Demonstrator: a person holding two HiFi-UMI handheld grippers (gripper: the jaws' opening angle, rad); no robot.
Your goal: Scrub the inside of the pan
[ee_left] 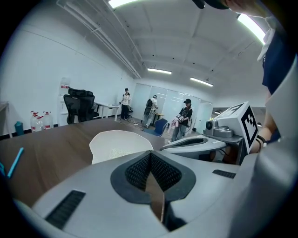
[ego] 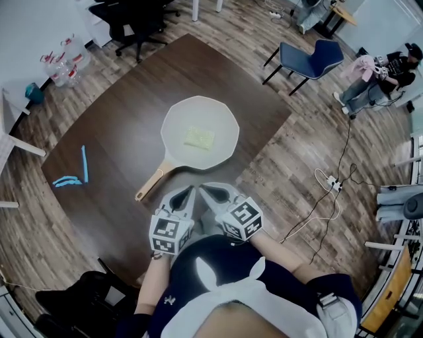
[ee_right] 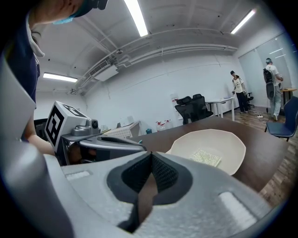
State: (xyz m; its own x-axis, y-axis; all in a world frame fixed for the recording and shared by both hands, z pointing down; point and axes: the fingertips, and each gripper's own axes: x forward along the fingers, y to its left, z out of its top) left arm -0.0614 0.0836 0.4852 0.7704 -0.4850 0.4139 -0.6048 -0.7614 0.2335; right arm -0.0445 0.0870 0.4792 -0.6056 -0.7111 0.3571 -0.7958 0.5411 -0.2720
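Note:
A cream-white pan point(ego: 200, 132) with a wooden handle point(ego: 151, 185) lies on the dark brown table point(ego: 119, 138). A pale yellow scrub pad point(ego: 199, 138) rests inside it, also seen as a pad point(ee_right: 207, 157) in the right gripper view. Both grippers hover side by side at the table's near edge, just short of the pan. My left gripper point(ego: 190, 190) is shut with nothing in it; its jaws meet in the left gripper view point(ee_left: 150, 155). My right gripper point(ego: 203, 187) is shut and empty too point(ee_right: 151, 155). The pan point(ee_left: 120, 145) lies ahead of both.
Blue strips point(ego: 74, 171) lie on the table's left part. Black office chairs point(ego: 135, 20) stand beyond the table, a blue chair point(ego: 309, 59) at back right. A seated person point(ego: 377, 76) is far right. Cables point(ego: 334, 185) run over the wooden floor.

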